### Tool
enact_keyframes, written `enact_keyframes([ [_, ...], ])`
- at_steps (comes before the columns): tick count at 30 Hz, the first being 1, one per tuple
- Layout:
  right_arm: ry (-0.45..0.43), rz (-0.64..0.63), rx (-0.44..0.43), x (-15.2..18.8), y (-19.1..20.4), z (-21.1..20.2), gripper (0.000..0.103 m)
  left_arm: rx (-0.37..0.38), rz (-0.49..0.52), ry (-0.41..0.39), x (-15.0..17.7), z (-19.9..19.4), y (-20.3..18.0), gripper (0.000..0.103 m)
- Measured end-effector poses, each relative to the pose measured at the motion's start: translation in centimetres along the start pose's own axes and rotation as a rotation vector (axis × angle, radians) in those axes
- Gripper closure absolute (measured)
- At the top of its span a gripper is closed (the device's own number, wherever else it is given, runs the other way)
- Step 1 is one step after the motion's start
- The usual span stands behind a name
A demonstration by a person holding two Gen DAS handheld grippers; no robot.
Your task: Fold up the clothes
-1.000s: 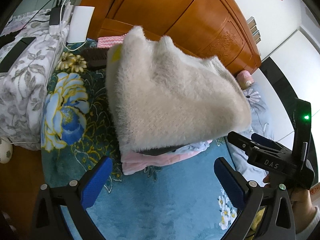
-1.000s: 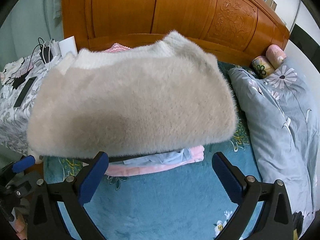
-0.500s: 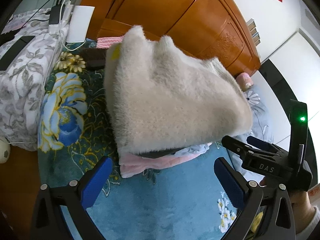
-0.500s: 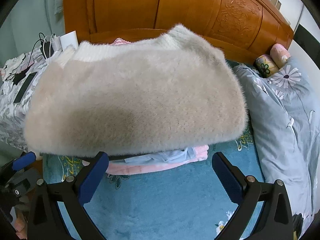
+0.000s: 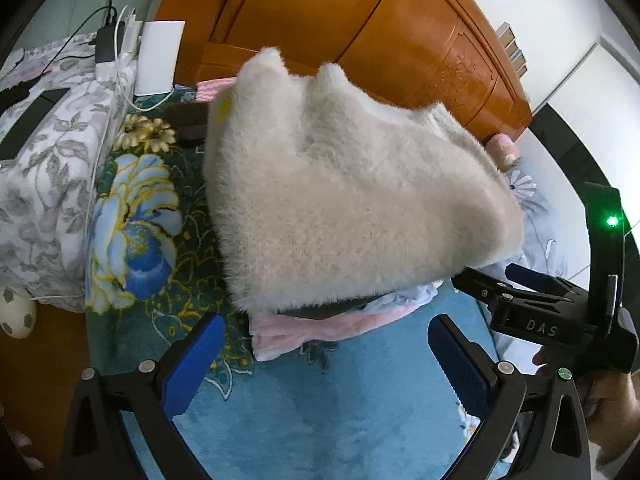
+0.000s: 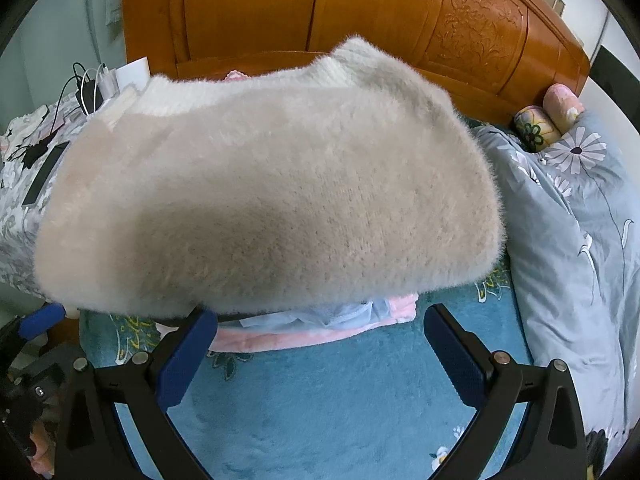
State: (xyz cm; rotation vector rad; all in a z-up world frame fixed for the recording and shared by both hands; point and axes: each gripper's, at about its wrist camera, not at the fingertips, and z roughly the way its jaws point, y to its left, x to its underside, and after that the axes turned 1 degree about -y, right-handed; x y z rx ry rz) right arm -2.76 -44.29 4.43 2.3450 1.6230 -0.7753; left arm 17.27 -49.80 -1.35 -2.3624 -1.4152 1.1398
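Folded, fluffy beige sweater (image 6: 272, 200) resting on top of a low stack of pink and pale blue garments (image 6: 320, 326), all lying on the blue floral blanket (image 6: 312, 408) of the bed, in front of the carved wooden headboard (image 6: 360, 12). Left gripper (image 5: 324, 364) positioned just short of the stack's near edge, fingers (image 5: 192, 364) spread wide and holding nothing. Right gripper (image 6: 320, 356) likewise wide open and empty, left finger tip just under the sweater's front hem; contact cannot be confirmed. Right gripper also visible at the right edge of the left wrist view, with a hand behind it. Grey flowered duvet (image 6: 580, 240) bunched to the right of the stack; cables and chargers on the patterned cloth to the left. Expected handling: light, very soft, thick and springy, with no stiffness; likely to sag and unfold if lifted from one point. Long pile probably slippery against smooth pads, so a deep bite through all layers recommended. Suggested hold: the two near corners of the front fold, one per gripper, pinching top and bottom layers together and avoiding the thinner garments beneath.
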Motion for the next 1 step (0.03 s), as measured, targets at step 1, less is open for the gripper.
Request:
enact_keyframes([
  [1, 0.001, 0.003, -0.002, 0.03, -0.08, 0.08, 0.000, -0.005, 0.009, -0.006, 0.02, 0.01, -0.09, 0.000],
])
